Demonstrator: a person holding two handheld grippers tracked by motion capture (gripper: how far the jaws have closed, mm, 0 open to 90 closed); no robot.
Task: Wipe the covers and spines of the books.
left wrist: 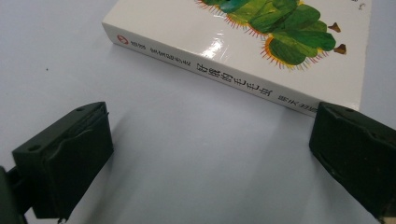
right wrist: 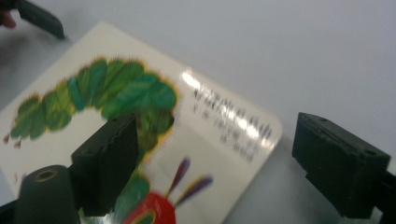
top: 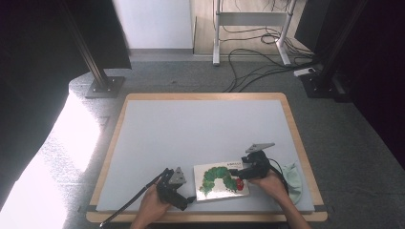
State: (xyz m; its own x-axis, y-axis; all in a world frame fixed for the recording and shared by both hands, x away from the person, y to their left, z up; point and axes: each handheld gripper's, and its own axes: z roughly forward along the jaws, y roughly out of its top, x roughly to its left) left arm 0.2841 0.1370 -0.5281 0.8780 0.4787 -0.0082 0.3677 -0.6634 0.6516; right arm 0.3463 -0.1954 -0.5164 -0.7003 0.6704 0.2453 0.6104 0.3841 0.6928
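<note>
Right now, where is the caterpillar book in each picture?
High view: the caterpillar book lies near the table's front edge, between the left gripper and right gripper.
Left gripper view: top, its spine facing the open jaws.
Right gripper view: left and centre.
Shared landmark: the green caterpillar on its cover.

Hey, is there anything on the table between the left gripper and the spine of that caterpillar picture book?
Nothing visible. The left gripper has open jaws facing the picture book; between them and its spine lies bare grey table.
</note>
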